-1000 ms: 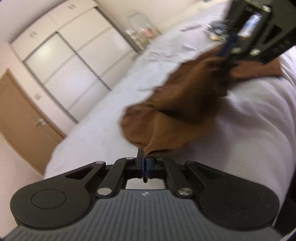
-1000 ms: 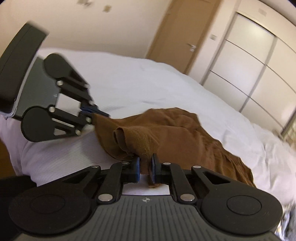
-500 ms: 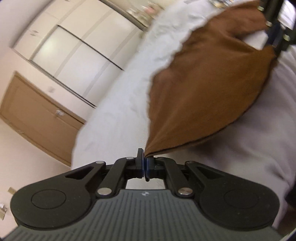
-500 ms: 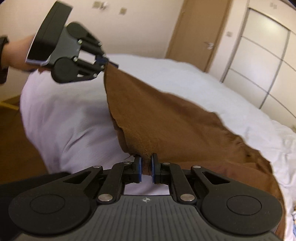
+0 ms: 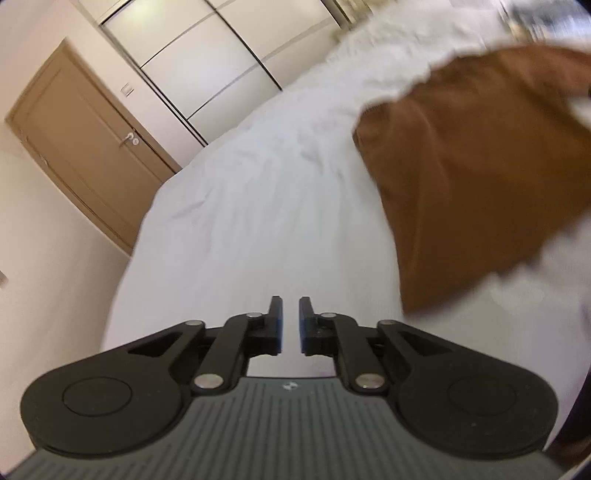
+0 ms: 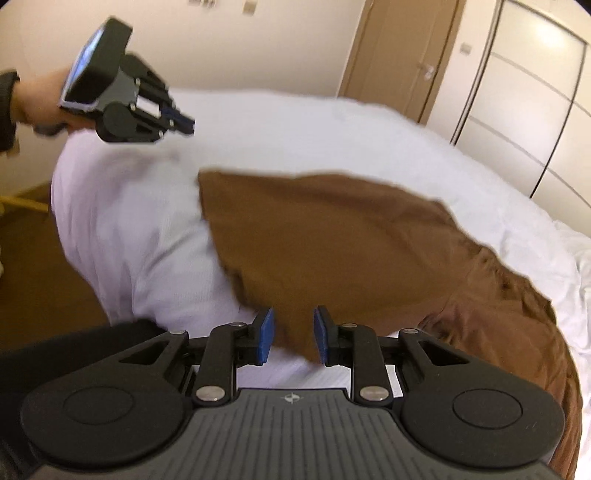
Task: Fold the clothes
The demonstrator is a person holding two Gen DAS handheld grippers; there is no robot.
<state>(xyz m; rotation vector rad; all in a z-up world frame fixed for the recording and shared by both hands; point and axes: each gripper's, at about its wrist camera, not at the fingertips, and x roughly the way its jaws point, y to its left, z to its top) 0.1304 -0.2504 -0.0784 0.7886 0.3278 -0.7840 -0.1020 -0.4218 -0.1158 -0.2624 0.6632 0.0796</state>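
A brown garment [image 6: 332,243] lies spread on the white bed [image 6: 303,129]. In the left wrist view it [image 5: 469,166] is at the right, blurred. My left gripper [image 5: 290,314] is open and empty above bare sheet, to the left of the garment; it also shows in the right wrist view [image 6: 184,122], raised above the bed's corner. My right gripper [image 6: 293,334] is open, its jaws on either side of the garment's near edge without gripping it.
A brown door [image 5: 88,147] and white sliding wardrobe doors [image 5: 207,59] stand beyond the bed. The bed's rounded corner [image 6: 96,221] drops to a brown floor [image 6: 40,258] at the left. Small clutter [image 5: 535,14] lies far back on the bed.
Both grippers held the garment's corners stretched in the air; both have now opened and let go. The garment has dropped flat onto the bed, and the left gripper has pulled away.
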